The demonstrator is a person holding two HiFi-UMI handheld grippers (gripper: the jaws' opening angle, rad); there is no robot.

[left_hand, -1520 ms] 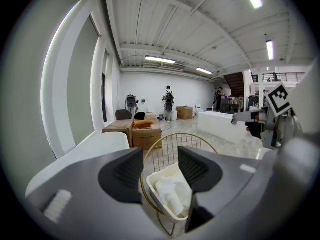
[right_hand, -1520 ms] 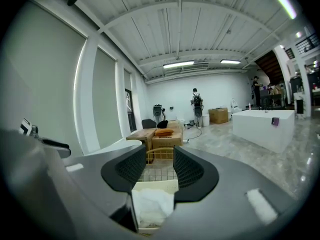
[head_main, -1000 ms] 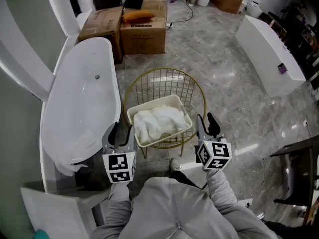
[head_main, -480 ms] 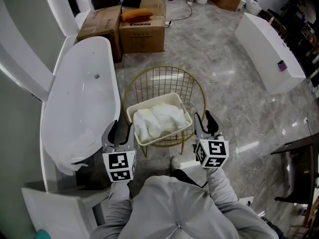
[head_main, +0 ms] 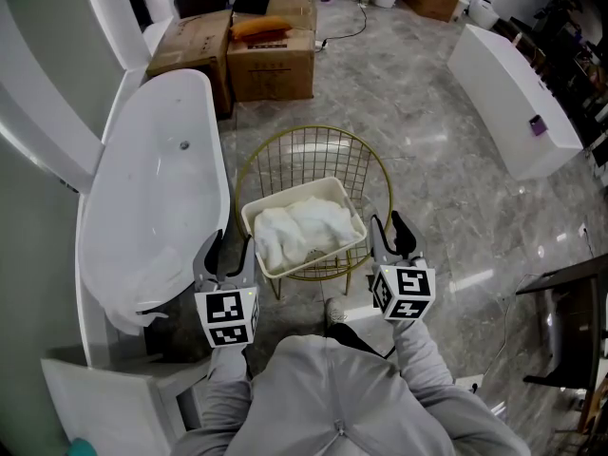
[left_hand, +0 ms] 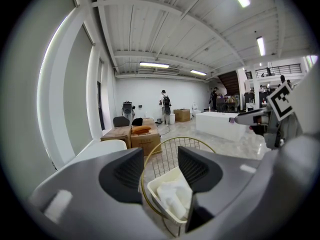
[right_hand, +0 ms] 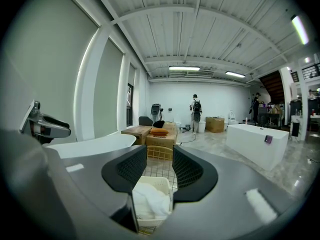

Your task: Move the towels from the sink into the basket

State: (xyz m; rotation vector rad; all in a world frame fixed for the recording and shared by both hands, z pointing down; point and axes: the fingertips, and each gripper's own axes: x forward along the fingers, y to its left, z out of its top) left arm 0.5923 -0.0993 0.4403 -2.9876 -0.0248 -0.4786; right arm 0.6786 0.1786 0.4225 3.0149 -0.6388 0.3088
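White towels [head_main: 302,231] lie heaped in a cream basket [head_main: 255,212] that rests on a round gold wire stand [head_main: 313,145]. The towels [left_hand: 172,196] [right_hand: 145,201] also show between the jaws in both gripper views. A long white tub-shaped sink [head_main: 157,198] stands to the left, and I see no towel in it. My left gripper [head_main: 228,252] hovers at the basket's near left corner, open and empty. My right gripper [head_main: 391,237] hovers at its near right corner, open and empty too. Neither touches the basket.
Cardboard boxes [head_main: 271,55] with an orange thing [head_main: 263,29] on top stand beyond the sink. A long white block [head_main: 513,107] lies at the right. A dark table edge [head_main: 570,283] is at the far right. People stand far back in the hall [right_hand: 195,111].
The view has shifted slightly, so the basket sits a little higher in the picture. Both grippers keep their places beside the basket.
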